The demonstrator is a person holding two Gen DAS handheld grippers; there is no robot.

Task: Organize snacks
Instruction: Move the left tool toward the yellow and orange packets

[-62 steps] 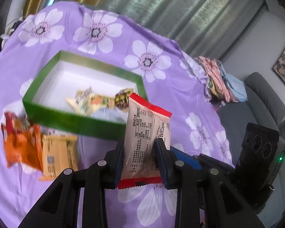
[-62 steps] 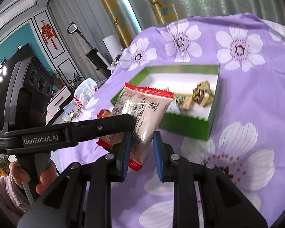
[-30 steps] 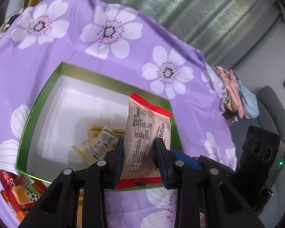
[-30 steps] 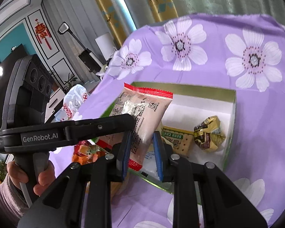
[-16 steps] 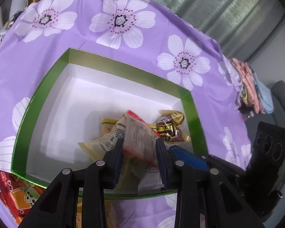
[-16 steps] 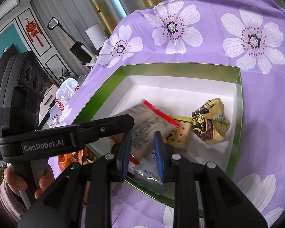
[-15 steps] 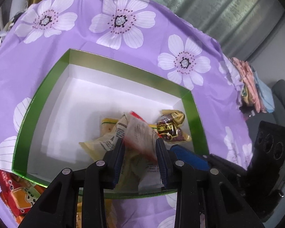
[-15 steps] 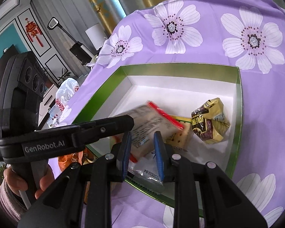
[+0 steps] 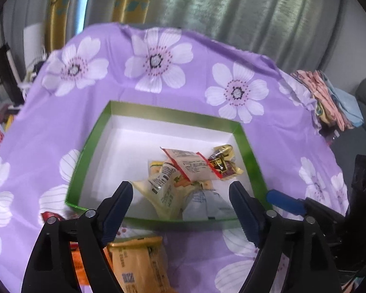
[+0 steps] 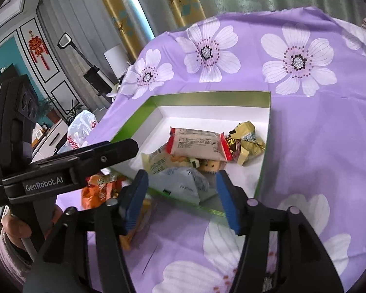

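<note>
Now the red-ended packet lies flat, lengthwise across the green box; both tongs spread.

Left gripper: jaws spread wide, nothing between the pads, held above the near rim of the green box. Right gripper: jaws also spread wide and empty, over the same near rim, just right of the left gripper. Person's left hand, pink sleeve at the wrist, wraps the left gripper's handle.
</note>
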